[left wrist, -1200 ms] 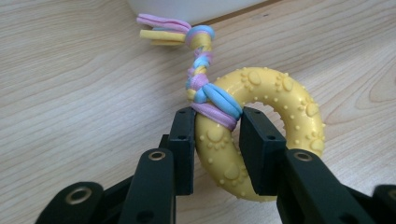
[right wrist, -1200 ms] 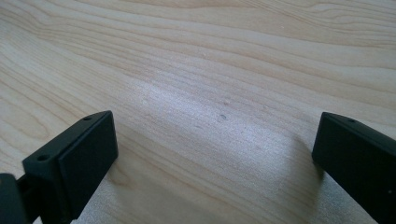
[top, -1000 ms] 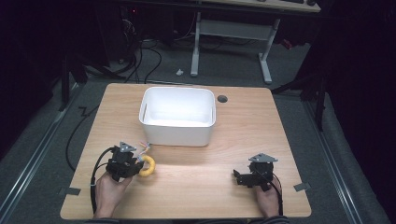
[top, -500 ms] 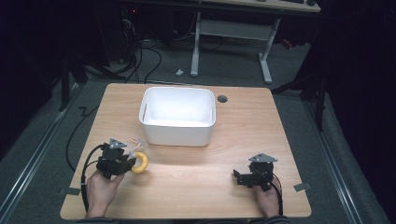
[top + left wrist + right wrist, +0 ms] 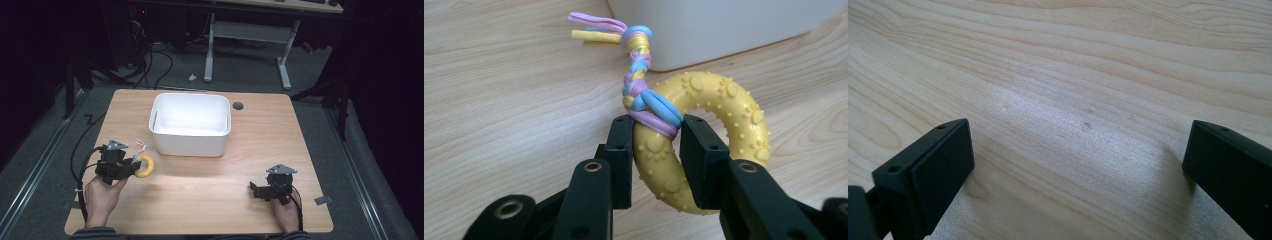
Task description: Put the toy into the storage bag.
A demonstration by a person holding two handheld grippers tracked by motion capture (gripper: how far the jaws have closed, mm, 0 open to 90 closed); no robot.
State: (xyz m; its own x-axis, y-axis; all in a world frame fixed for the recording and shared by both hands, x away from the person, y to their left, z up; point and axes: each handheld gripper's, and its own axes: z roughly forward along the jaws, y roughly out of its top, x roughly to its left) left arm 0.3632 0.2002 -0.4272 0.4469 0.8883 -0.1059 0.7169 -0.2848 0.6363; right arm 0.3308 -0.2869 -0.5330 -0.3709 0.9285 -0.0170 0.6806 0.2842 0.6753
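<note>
On the wooden desk point(image 5: 210, 195) a white plastic bin point(image 5: 190, 124) sits toward twelve o'clock from the centre, open side up and with nothing visible inside. No brand, label or writing can be read on it or on anything else here.

The left gripper point(image 5: 651, 145), held at about eight o'clock on the desk in the high view, is clamped on a yellow rubber ring toy point(image 5: 704, 135) studded with raised paw-print bumps. Its two black jaws press the ring from either side, just below a braided rope point(image 5: 636, 75) of pink, blue and yellow strands that is knotted around the ring and trails off toward the bin's near wall. In the high view the ring point(image 5: 145, 166) lies just off the bin's seven o'clock corner, apart from it.

The right gripper point(image 5: 1078, 165) rests at about four o'clock on the desk, in a hand point(image 5: 287, 215); its jaws stand wide apart over bare wood, holding nothing.
</note>
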